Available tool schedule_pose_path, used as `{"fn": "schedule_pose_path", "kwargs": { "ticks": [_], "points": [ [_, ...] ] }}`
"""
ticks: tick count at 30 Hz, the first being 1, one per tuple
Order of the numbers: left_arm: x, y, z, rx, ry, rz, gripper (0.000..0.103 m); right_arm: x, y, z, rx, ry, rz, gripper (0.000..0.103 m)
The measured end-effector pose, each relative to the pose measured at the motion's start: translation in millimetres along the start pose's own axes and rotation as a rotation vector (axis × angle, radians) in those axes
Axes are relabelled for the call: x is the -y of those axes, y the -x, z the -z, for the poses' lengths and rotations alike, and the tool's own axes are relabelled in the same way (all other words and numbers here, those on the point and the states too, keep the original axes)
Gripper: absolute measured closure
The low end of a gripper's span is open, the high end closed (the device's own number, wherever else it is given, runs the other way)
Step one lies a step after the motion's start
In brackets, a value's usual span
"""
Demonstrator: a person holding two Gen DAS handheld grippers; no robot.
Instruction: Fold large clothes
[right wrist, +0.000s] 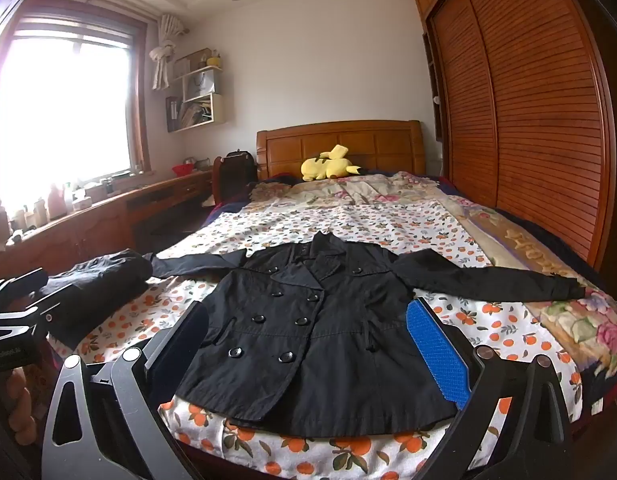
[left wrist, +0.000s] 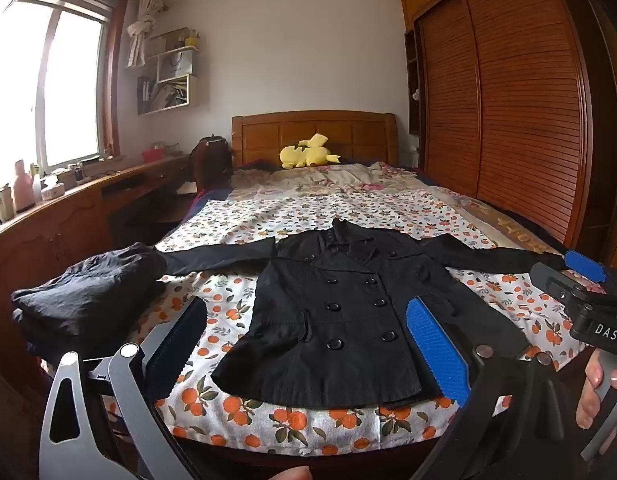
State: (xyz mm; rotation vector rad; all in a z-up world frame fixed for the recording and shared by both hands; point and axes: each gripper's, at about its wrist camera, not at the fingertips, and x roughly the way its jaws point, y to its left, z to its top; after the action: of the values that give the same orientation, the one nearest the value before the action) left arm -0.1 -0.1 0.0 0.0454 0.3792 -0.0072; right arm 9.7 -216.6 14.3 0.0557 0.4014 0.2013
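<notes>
A black double-breasted coat (left wrist: 328,312) (right wrist: 316,320) lies flat and face up on the bed, buttoned, collar far from me, hem at the near edge, sleeves spread to both sides. My left gripper (left wrist: 308,304) hovers open in front of the hem with nothing between its fingers. My right gripper (right wrist: 308,306) is also open and empty, facing the coat's lower half. In the left wrist view the right gripper's blue pad (left wrist: 584,266) shows near the end of the coat's right sleeve, with a hand (left wrist: 592,392) on its handle.
A folded dark garment (left wrist: 88,292) (right wrist: 96,280) sits on the bed's near left corner. The orange-print sheet (left wrist: 348,216) covers the bed. A yellow plush toy (left wrist: 308,152) lies by the headboard. A wooden desk (left wrist: 68,200) runs along the left, a slatted wardrobe (left wrist: 508,100) along the right.
</notes>
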Motion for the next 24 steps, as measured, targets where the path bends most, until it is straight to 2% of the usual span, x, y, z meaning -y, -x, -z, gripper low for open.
{"fn": "schedule_pose_path", "kwargs": {
  "ticks": [24],
  "points": [
    [0.2,-0.3,-0.1,0.003,-0.001,-0.002,0.002,-1.0,1.0,-1.3,0.007,-0.002,-0.001,0.007]
  ]
}}
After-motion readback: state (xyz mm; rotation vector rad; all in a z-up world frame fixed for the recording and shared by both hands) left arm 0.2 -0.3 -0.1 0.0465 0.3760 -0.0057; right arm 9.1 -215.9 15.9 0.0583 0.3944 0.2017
